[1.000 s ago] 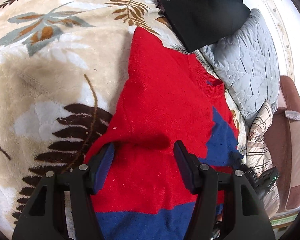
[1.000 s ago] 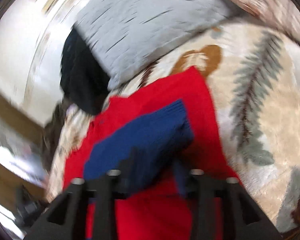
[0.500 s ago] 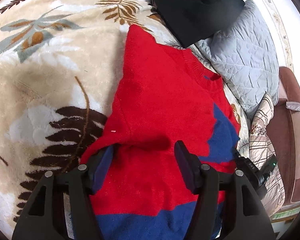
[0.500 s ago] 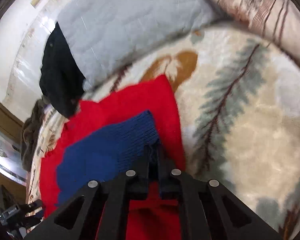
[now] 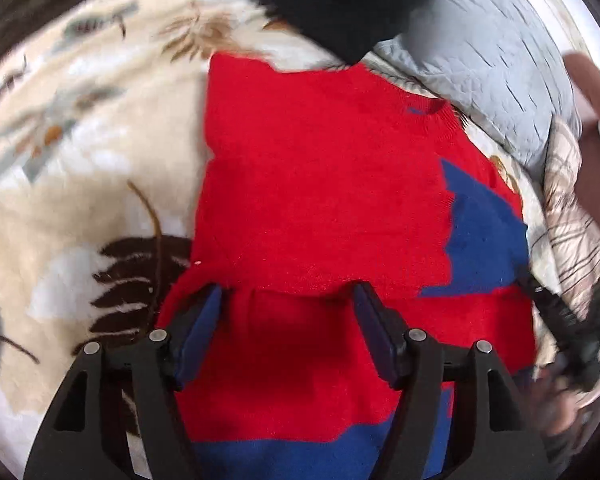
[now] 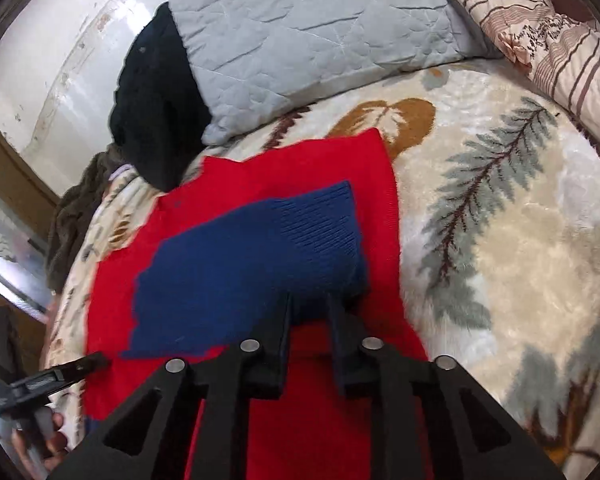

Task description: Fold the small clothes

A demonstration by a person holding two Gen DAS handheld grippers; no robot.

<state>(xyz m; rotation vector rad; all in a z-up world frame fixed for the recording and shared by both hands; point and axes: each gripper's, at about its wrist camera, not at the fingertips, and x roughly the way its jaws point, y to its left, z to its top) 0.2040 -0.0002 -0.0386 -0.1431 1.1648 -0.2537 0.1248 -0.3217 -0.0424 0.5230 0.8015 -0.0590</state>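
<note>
Right claw (image 6: 309,312) reopening off blue sleeve (image 6: 252,264); left claw (image 5: 288,312) wide over sweater (image 5: 320,184), hem hidden.

a red knit sweater (image 5: 320,184) with blue sleeves lies flat on the leaf-patterned blanket (image 5: 80,184), one blue sleeve (image 6: 252,264) folded across its body.

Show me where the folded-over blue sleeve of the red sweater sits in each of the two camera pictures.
Left wrist view: blue sleeve lies at the right, on the red sweater.
Right wrist view: blue sleeve fills the middle, just beyond the jaws.
Shared landmark: the grey quilted pillow, beyond the sweater in both.
</note>
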